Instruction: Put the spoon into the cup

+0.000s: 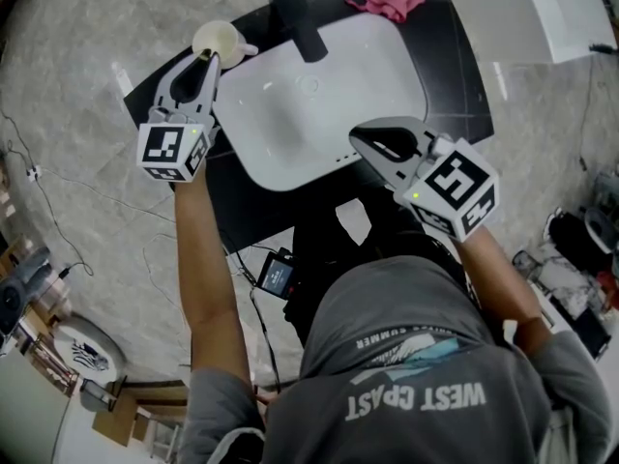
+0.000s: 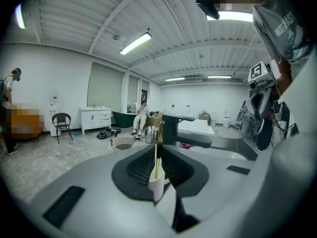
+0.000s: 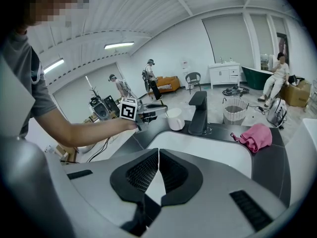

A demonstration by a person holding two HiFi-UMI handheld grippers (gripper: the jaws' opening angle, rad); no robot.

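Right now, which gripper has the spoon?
The left gripper, beside the cup: its jaws pinch the spoon by its thin handle. The right gripper over the sink is shut on nothing.

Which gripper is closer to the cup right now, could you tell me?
Left. The left gripper, shut on the spoon, has its tips right beside the cup; the right gripper hangs over the sink's near edge, well apart from the cup.

spoon [image 2: 157,150]: slim, gold-toned, upright, pinched in left gripper [image 2: 159,175], lower end at the cup's mouth (in or out unclear) | cup [image 1: 215,39]: cream-white, upright, on dark counter [image 1: 147,87] beside basin [image 1: 319,114]
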